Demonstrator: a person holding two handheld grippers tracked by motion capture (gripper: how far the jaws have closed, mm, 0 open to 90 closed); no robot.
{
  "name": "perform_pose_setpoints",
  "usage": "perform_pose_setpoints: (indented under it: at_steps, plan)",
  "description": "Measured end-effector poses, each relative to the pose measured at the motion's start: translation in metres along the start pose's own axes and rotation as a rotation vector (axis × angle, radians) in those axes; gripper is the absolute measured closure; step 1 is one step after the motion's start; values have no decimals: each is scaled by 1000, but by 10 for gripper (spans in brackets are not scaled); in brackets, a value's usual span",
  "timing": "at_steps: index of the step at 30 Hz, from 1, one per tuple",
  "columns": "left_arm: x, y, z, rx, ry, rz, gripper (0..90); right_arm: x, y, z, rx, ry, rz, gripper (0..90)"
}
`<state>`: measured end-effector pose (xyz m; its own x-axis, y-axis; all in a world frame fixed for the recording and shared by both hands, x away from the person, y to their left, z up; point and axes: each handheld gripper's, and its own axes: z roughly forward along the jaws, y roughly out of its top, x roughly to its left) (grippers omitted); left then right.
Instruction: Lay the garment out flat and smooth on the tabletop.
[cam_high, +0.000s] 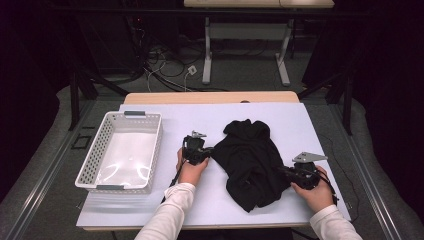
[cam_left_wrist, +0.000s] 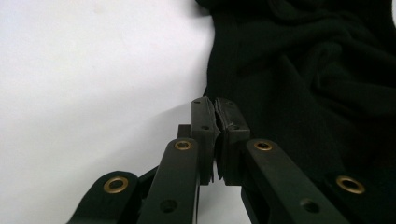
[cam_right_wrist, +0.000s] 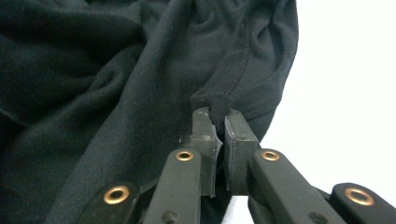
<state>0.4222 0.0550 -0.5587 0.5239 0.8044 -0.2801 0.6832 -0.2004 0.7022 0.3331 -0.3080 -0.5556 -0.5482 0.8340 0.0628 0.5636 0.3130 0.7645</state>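
Note:
A crumpled black garment (cam_high: 250, 160) lies in the middle of the white table top (cam_high: 200, 117). My right gripper (cam_right_wrist: 218, 112) is shut on a folded hem of the garment (cam_right_wrist: 140, 70), and the cloth rises into its jaws. In the high view this gripper (cam_high: 286, 171) is at the garment's right lower edge. My left gripper (cam_left_wrist: 215, 103) has its jaws pressed together at the left edge of the garment (cam_left_wrist: 303, 84); I cannot make out any cloth caught between them. In the high view it (cam_high: 209, 150) touches that edge.
A white perforated basket (cam_high: 89, 165) stands at the left of the table, with nothing in it. A person's hands and white sleeves (cam_high: 167, 215) come in from the near edge. Beyond the table are cables on the floor and another table's legs (cam_high: 207, 55).

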Motion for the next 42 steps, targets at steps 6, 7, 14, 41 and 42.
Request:
perform_pose_setpoints:
  at_steps: [6, 7, 14, 41, 42]
  plan:
    - [5, 7, -13, -47, 4, -5, 879, -7, 4, -8, -49, -17, 21, 858]
    - [5, 8, -15, -51, 7, -6, 881, -8, 5, -10, -60, -22, 27, 858]
    - [14, 18, -34, -112, 15, -19, 882, -22, 11, -24, -120, -55, 63, 859]
    - [29, 75, -79, -235, 83, -6, 882, -84, 103, -34, -264, -176, 85, 860]
    - [29, 75, -79, -240, 86, -5, 882, -85, 105, -33, -261, -179, 85, 860]
